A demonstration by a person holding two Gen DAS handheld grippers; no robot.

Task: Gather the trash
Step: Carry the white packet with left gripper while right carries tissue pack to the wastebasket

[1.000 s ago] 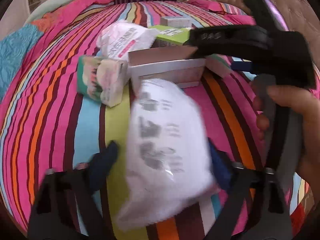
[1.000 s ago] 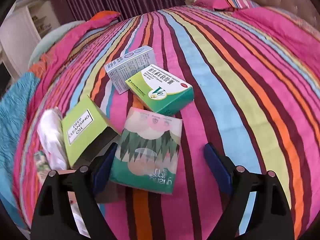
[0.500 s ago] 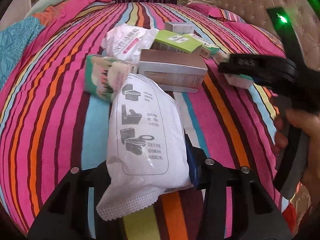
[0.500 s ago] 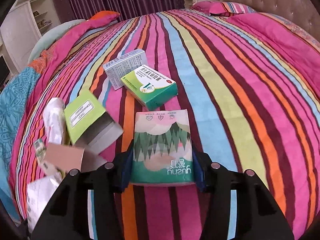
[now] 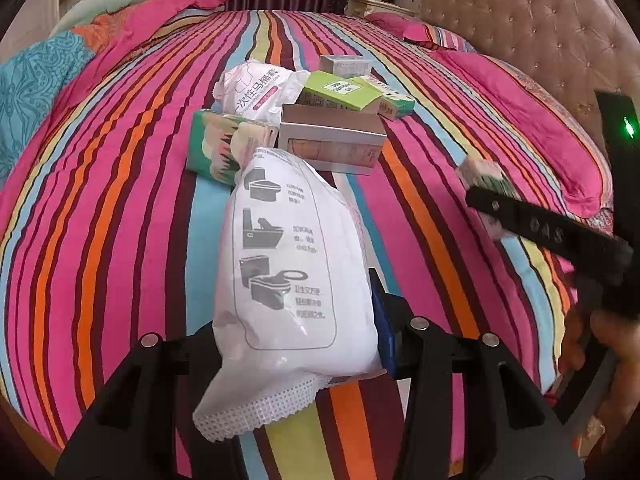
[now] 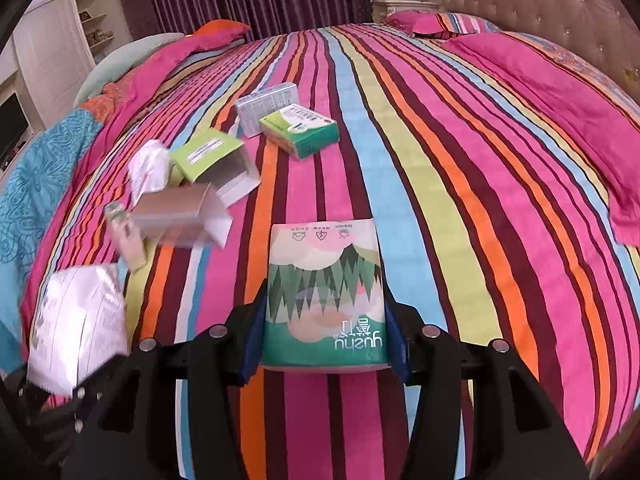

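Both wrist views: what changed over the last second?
The left gripper closed on the white toilet-seat-cover packet and lifted it; the right gripper closed on the green tissue pack and drew it away. The other boxes stayed on the striped bedspread.

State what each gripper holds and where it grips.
The left gripper is shut on the white plastic packet printed with toilet diagrams, clamped across its lower sides. The right gripper is shut on the green tissue pack, by its two long sides.
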